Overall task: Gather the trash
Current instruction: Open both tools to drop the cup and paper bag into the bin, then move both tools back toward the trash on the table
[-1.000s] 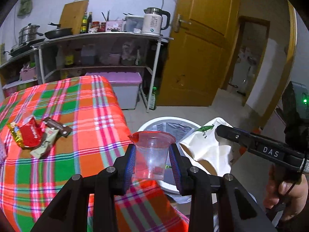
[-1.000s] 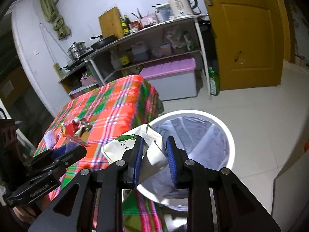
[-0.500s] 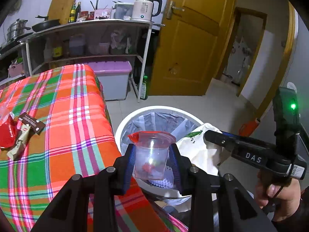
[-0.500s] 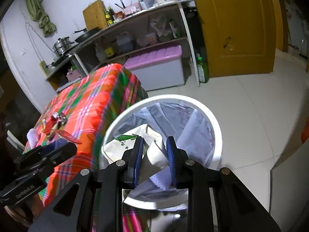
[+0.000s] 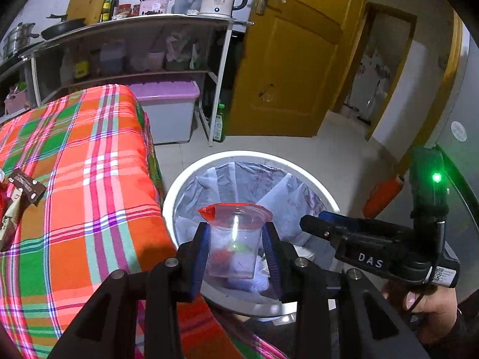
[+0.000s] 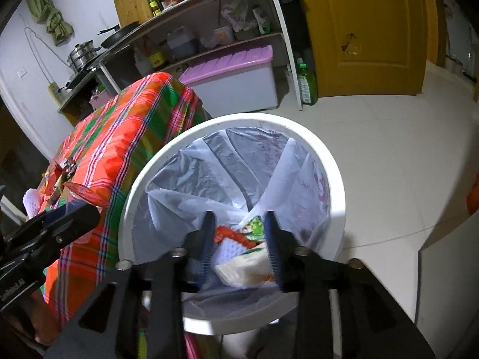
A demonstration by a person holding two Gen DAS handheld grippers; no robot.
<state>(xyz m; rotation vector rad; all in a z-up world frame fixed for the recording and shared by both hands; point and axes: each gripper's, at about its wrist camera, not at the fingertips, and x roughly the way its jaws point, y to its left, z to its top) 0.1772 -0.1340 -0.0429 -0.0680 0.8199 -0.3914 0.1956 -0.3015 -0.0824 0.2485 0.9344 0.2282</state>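
A table with a bright checked cloth point(image 5: 89, 179) of orange, green and pink fills the left side of the left wrist view. Just beside its corner, in the lower middle of the frame, stands a round white trash bin point(image 5: 314, 181) lined with a thin see-through bag point(image 6: 209, 176). The left gripper point(image 5: 236, 248) sits at the bottom middle, over the near edge of the bin, and its blue pads are clamped on a clear plastic cup point(image 5: 235, 239) with a torn red film lid. The cup stands upright with a bit of red stuff in the bottom. In the right wrist view the right gripper point(image 6: 239, 248) points down into the bin. Its jaws have just been opening and now stand apart. A white wrapper point(image 6: 244, 269) lies loose between them, on top of other trash in the bag. At the far left edge of the left wrist view some snack wrappers point(image 5: 21, 197) lie on the cloth, well apart from the bin
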